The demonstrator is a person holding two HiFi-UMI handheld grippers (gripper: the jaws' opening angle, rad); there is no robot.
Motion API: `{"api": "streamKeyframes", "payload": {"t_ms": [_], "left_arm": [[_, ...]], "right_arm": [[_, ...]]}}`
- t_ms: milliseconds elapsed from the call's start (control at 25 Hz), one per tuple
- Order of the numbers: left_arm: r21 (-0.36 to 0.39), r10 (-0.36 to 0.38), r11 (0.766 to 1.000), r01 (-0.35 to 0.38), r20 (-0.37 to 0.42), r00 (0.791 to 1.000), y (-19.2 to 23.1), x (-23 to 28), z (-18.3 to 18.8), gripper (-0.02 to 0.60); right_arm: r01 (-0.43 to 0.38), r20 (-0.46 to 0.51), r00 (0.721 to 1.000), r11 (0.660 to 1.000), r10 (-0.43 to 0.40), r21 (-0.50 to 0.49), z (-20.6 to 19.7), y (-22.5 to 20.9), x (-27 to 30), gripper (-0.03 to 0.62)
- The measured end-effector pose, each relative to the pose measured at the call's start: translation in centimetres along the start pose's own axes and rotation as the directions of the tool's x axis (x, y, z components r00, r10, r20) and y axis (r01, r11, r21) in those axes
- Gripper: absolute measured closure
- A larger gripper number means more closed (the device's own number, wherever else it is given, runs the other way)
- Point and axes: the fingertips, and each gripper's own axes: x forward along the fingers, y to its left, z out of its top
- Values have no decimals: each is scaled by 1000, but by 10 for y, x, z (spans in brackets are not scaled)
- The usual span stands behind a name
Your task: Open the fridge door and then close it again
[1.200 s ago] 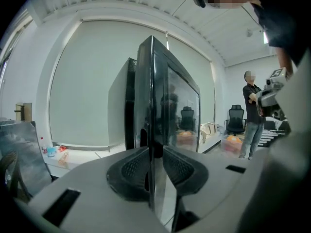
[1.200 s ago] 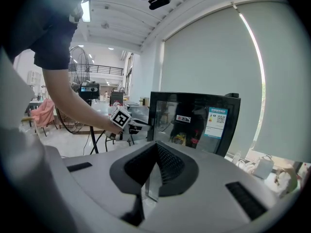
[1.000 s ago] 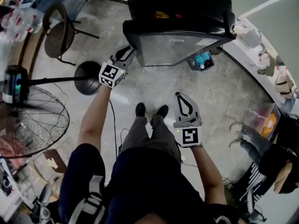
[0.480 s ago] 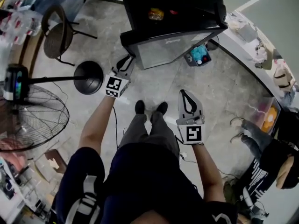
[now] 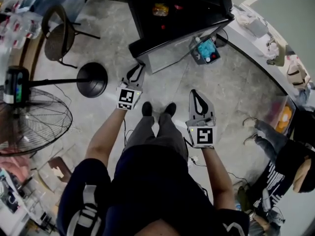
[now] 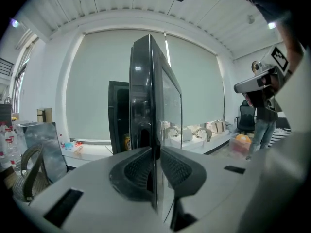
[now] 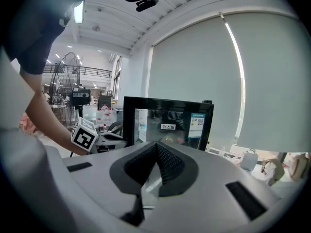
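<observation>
While it stands upright, fridge door (image 5: 174, 52) points leftward.

Head view: above the person (image 5: 157, 181), facing steeply down onto the floor (image 5: 236, 87), mid-range. Fridge (image 5: 177, 4) at 12 o'clock, its door (image 5: 170, 53) just beneath, fan (image 5: 29, 127) at 9 o'clock.

Left gripper view: low, facing roughly level, hard against the door, seen edge-on at centre.

Right gripper view: low, roughly level, farther back, facing the door's glass front at centre; fan at 10 o'clock.

Shared: door, all three views; fan, head and right gripper views.
</observation>
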Motion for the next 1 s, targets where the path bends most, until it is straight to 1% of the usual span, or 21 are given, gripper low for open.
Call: {"api": "streamKeyframes", "payload": {"t_ms": [160,280,520,640,800,1000], "left_arm": [[-17,28,999,-29,-14,999,-19,-9,-3,513],[-20,29,999,-29,-21,999,-30,-14,-3,515],[-4,-3,1000,3,-25,1000,-58,-25,-2,522],[19,-33,999,34,-33,999,-76,-33,-2,526],[59,-76,995,78,-40,996,-104,-39,-3,531],[57,-73,995,76,-49,996,-127,-40,-4,535]], "right_arm": [[25,-1,1000,1000,-25,-1,0,-1,-11,576],[47,-6,999,999,-47,4,0,-6,-20,576],[72,-1,997,997,-72,-2,1,-7,-40,576],[85,-11,996,996,-85,9,0,-5,-48,576],[90,-9,996,996,-90,0,0,-2,-52,576],[99,-27,995,995,-99,13,-14,0,-57,576]]}}
